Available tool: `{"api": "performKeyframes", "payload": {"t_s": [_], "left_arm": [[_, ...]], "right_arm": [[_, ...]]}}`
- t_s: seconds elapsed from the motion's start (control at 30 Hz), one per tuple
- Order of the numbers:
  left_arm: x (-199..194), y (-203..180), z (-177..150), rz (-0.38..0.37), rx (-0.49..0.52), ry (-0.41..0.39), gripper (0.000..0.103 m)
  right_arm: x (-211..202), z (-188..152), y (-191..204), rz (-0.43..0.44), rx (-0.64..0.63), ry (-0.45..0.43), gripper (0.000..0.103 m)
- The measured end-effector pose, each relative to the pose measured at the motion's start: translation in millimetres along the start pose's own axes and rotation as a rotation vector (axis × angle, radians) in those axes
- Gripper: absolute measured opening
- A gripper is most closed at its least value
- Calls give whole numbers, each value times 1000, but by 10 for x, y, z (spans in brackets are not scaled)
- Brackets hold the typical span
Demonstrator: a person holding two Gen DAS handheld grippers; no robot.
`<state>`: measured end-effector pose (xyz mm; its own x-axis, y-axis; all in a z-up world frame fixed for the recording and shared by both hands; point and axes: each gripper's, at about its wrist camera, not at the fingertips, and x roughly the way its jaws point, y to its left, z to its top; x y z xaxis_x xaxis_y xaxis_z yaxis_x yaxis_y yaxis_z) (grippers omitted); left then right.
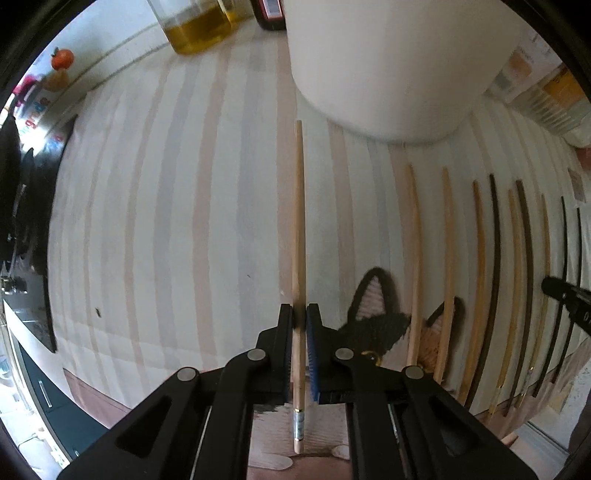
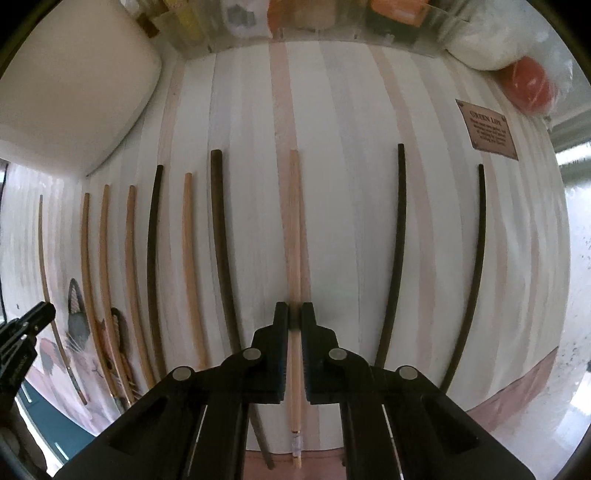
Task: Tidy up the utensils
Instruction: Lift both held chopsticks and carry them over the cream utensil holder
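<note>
While both cameras look down on the striped tablecloth [image 1: 166, 221], I see my left gripper [image 1: 299, 317] closed on a light wooden chopstick [image 1: 298, 229], its blue-lined jaws pinching the stick near the end that carries a thin gold band and a silver wrap, so the long plain part runs forward past the fingertips toward the tall white container [image 1: 388, 66] at the far side of the cloth. My right gripper [image 2: 294, 317] is likewise clamped on a second light chopstick [image 2: 294, 221], held the same way with the banded end behind the jaws and the shaft pointing at the far edge. On the cloth lie the rest of the chopsticks [image 2: 192, 266], roughly parallel, pale wooden ones and dark ones [image 2: 221, 240] mixed, with two more dark sticks [image 2: 397, 240] further right. A cat-shaped woven coaster [image 1: 376, 314] sits under some sticks near the near edge. A jar of yellow oil [image 1: 199, 29] stands at the far edge, and a small brown label [image 2: 487, 129] is sewn near the far right corner.
</note>
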<state>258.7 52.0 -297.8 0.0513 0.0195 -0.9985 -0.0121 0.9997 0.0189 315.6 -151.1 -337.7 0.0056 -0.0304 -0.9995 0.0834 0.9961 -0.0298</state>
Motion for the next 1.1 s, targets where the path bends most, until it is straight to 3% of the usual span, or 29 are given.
{"api": "performKeyframes", "payload": {"t_s": [0.27,0.5,0.8,1.1], "left_arm": [[-407,69,139,-54,-30,-77,5],[-979,387,-52,-95,-71,-184,5],[-2134,744,-11,-138,-114,-448,5],[-2646,596,438,-190,-84,-604,5]], "right_arm": [[-355,-36,82,64,30,-126,7],[-718,-71,307,133,37,-247,7],[-1940,21,129,236,-4,-471,7],[-2811,361,356,287,-46,-683,7]]}}
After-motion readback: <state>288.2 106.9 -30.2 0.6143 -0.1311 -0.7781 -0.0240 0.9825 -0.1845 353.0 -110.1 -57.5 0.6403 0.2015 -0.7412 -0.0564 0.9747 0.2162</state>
